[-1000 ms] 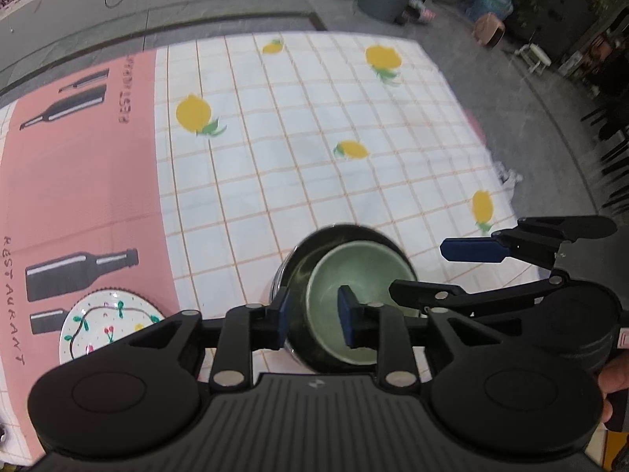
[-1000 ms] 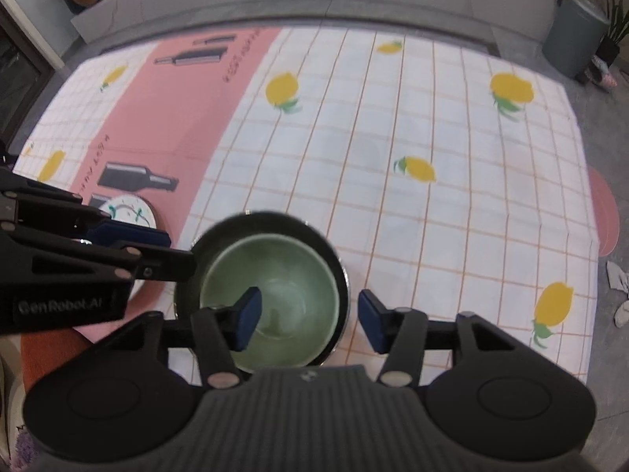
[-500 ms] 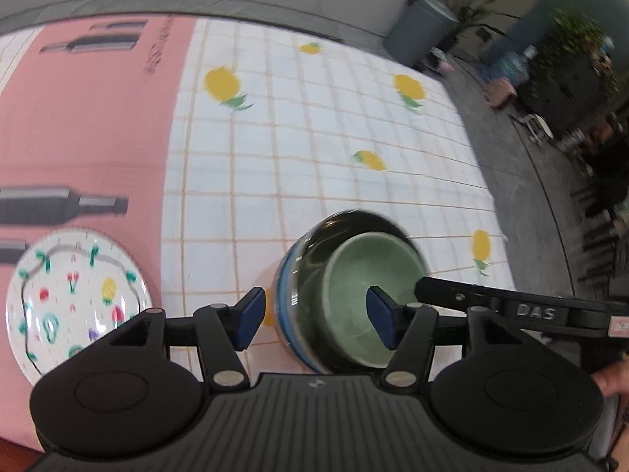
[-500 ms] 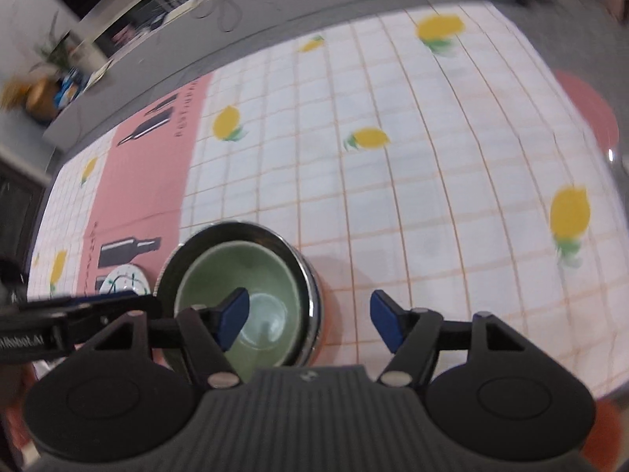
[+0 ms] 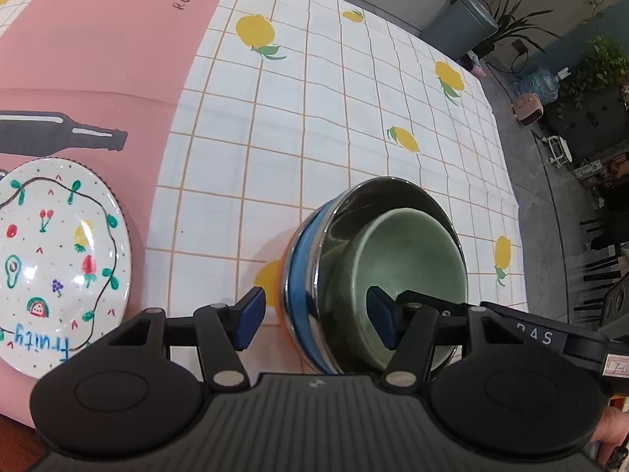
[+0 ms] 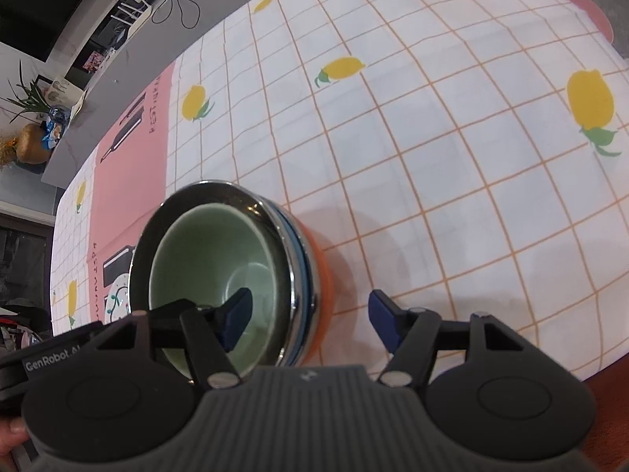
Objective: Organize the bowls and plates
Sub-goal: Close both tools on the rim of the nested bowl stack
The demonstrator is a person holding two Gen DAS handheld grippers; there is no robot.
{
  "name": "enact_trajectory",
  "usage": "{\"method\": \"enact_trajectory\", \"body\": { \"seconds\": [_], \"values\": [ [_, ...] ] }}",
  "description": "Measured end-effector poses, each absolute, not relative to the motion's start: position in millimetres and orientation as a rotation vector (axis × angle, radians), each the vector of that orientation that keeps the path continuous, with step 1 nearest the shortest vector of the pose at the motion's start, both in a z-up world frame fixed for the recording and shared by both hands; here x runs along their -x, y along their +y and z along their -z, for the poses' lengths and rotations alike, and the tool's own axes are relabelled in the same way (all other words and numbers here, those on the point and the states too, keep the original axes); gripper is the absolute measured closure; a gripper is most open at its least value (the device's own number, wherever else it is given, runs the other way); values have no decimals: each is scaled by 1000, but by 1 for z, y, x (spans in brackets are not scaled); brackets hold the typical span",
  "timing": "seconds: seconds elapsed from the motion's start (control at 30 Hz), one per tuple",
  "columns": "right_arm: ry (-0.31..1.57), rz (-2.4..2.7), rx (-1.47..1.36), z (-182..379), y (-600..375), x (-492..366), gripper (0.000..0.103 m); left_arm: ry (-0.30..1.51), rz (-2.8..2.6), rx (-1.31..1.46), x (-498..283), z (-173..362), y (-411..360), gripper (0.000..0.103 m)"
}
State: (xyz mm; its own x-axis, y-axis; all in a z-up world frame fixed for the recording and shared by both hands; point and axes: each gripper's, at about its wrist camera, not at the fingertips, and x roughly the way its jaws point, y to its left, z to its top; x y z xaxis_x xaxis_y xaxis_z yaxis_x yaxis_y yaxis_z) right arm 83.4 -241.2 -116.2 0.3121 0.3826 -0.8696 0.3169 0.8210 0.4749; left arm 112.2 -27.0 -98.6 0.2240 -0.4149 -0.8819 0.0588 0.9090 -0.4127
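- the green bowl [image 5: 409,251] sits upright, mouth up, nested in the steel bowl [image 5: 310,275] on the tablecloth [image 5: 314,118].
- my left gripper [image 5: 314,318] and right gripper [image 6: 308,314] both stand apart, each straddling the stack's rim, jaws just opened wider.

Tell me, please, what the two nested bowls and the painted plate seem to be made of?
Outer bowl: probably polished steel, with mirror-like rim and reflections. Inner green bowl: likely glazed ceramic, with thick rim and soft sheen. Plate: apparently glossy white ceramic, though melamine is possible.

bright, sharp, strong fisheye warp
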Motion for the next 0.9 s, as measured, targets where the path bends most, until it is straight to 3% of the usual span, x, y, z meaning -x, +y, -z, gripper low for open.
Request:
{"method": "enact_trajectory", "body": {
  "seconds": [0.3,0.53,0.9],
  "values": [
    [1299,-58,-700,127,-237,-90,43,1341,325,365,-115,115,-29,42],
    [1299,-61,-751,134,-238,-90,54,1349,323,419,-116,123,-26,46],
    [1286,-61,-775,137,-242,-86,55,1331,322,415,-114,125,-28,47]
  ]
}}
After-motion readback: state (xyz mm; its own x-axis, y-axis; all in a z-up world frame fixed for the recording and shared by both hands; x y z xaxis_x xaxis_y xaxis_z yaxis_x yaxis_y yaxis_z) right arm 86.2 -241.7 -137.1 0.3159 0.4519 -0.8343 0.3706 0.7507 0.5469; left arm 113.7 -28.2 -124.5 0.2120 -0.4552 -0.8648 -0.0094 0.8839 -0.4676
